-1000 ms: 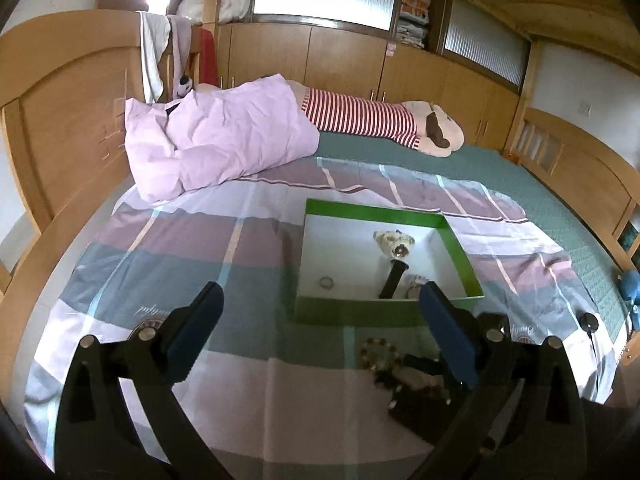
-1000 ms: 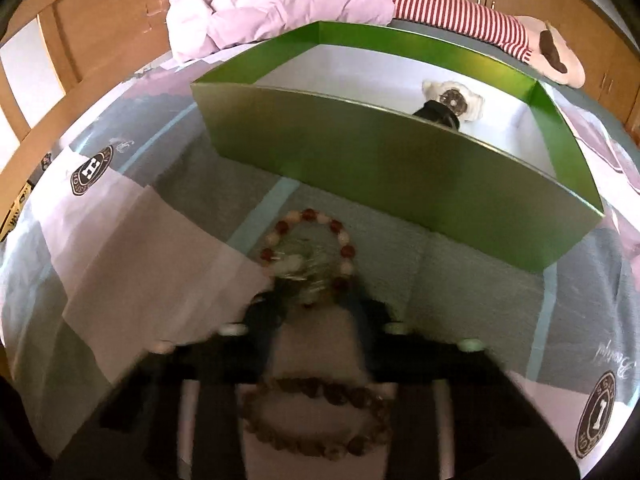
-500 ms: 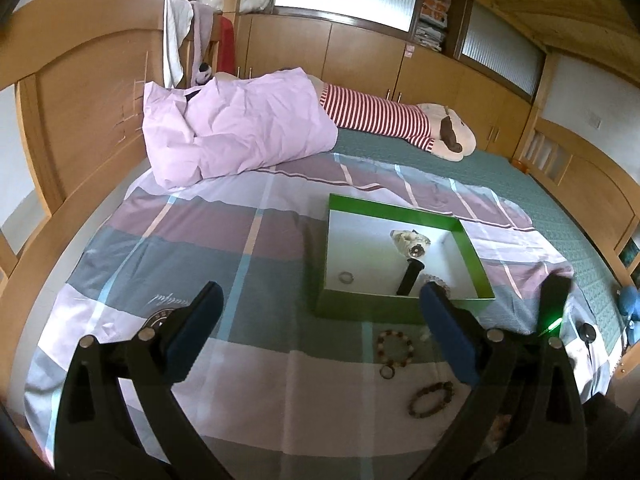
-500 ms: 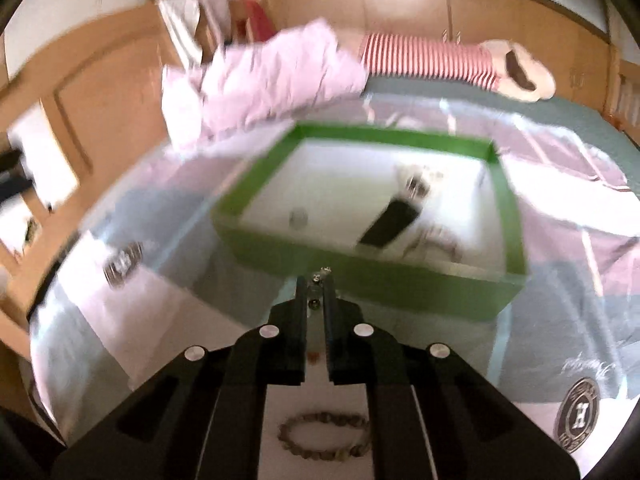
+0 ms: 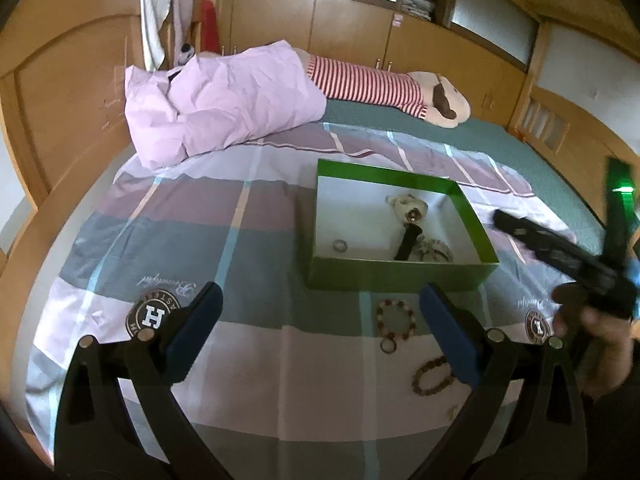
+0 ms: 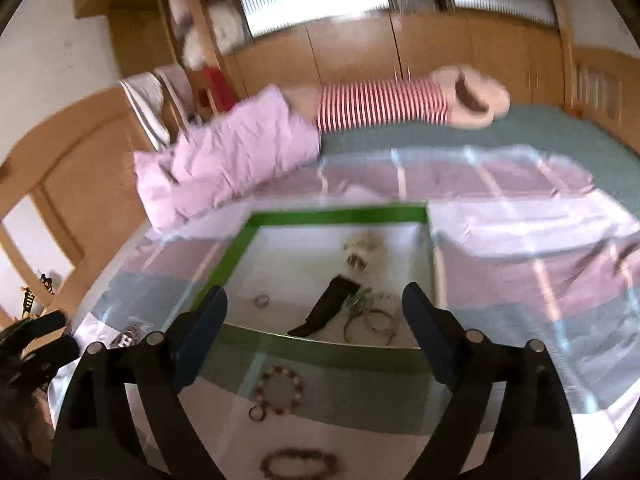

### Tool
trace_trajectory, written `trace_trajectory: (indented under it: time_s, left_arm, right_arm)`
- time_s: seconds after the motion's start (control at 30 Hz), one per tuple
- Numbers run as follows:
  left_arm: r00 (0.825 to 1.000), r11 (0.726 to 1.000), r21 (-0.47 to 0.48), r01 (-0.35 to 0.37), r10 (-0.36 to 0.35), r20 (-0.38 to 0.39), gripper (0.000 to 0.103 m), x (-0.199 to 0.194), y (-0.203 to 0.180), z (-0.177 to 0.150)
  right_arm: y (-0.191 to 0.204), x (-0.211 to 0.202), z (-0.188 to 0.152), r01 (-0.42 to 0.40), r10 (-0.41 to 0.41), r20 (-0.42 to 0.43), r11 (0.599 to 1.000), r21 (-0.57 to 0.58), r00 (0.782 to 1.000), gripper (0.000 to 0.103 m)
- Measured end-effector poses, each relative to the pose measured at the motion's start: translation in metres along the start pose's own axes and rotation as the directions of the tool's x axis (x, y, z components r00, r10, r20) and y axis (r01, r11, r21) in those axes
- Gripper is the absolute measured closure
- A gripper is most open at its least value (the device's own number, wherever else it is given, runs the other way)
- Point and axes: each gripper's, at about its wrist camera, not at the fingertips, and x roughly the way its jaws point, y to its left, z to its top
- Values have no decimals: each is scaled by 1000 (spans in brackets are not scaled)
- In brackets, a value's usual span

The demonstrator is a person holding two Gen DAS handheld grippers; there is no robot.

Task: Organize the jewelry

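1. Jewelry lies partly inside a green box [image 5: 400, 276] on the bed [image 5: 260, 344] and partly on the plaid sheet in front of it.
2. Inside the box, on its white floor, sit a small ring [image 5: 339, 245] at 9 o'clock, a pale watch [image 5: 409, 207] toward 12 o'clock with a black strap [image 5: 407, 244] running down from it, and a tangle of silvery pieces [image 5: 434, 251] at 5 o'clock.
3. On the sheet just outside the box's near wall rests a bracelet of red and white beads [image 5: 396, 318], with a small ring [image 5: 388, 346] touching its lower edge.
4. A bracelet of brown beads [image 5: 434, 376] lies at 5 o'clock from that, nearer the camera.
5. Left claw [image 5: 320, 336] hangs spread wide above the sheet, nothing between its blue pads.
6. Right claw [image 6: 316, 336] has just been opening; its jaws now stand wide apart and empty, over the box's near wall, in a blurred view.
7. A pink pillow [image 5: 224, 100] and a striped plush toy [image 5: 368, 84] lie at the far end of the bed.
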Motion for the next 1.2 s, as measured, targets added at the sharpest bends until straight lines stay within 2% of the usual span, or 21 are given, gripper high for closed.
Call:
trace_trajectory:
  time_s: [0.17,0.23,0.33,0.43,0.53,0.6,0.7,0.87,1.2]
  left_arm:
    - [1000,1000,27,-12,11,28,5,-21,-1,-5]
    - [999,1000,21,-15,15,41,5,-33,0,-9]
    - [999,1000,-15,12,-11,52,5,-52,1,-22]
    - [999,999,-33,27,-26,39,5,-64,-3,-47]
    - [1000,1000,4,6,-6,29,5,-75,-16,-70]
    - [999,998,49,-36,35,28,5,-83,-28,-87]
    - [999,998,50,-31,30,17,5,-88,-36,-103]
    - [1000,998,53,-21,21,-7,5,-84,-43,-115]
    - [1000,998,62,-16,17,-24,5,-78,-47,-117]
  right_arm:
    - [0,-78,0,15,-12,126,1000,-25,992,8]
    - [-6,-94,-6,39,-35,135,999,-22,990,8]
    - [-17,-113,-32,54,-58,103,998,42,993,8]
    - [-17,-120,-64,67,-69,32,996,57,997,8]
    - [-8,-123,-94,78,-77,-47,997,17,996,8]
    - [1,-126,-111,85,-85,-76,996,-6,993,8]
    - [11,-131,-128,105,-108,-93,994,-36,990,8]
    - [17,-136,-130,92,-96,-92,995,-47,991,8]
    - [17,-133,-130,77,-80,-105,997,-32,991,8]
